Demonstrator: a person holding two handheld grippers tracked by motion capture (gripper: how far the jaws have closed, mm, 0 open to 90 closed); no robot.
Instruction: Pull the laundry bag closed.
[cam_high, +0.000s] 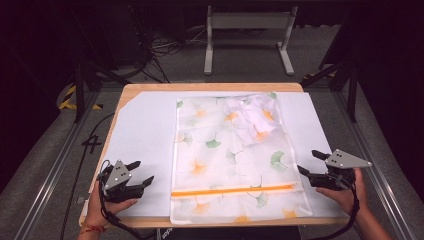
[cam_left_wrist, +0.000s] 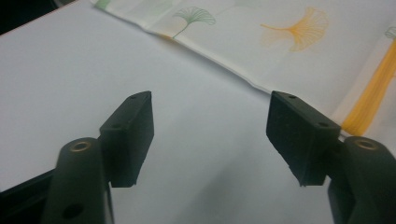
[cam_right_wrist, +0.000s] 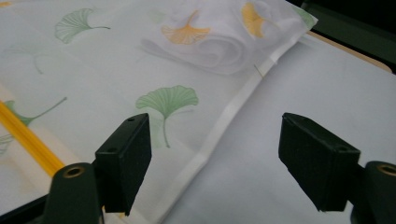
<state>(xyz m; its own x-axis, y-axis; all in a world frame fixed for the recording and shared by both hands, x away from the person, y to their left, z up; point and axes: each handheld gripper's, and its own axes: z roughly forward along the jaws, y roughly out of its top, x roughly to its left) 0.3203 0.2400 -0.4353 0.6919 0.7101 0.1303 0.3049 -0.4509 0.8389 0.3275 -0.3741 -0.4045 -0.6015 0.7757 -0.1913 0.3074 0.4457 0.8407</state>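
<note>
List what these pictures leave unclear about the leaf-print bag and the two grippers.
- White bundle inside the mesh bag: high view, veiled by the printed mesh, so what it is stays unclear.
- Orange zipper: its pull is too small to find in the high view.
- Left gripper and right gripper: bodies cut off by the bottom edge in their own views.

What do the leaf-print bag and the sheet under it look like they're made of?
The leaf-print bag looks like thin, sheer mesh fabric: a bundled white cloth shows through it, and it has an orange zipper. The white sheet looks matte and smooth, probably paper or foam board.
</note>
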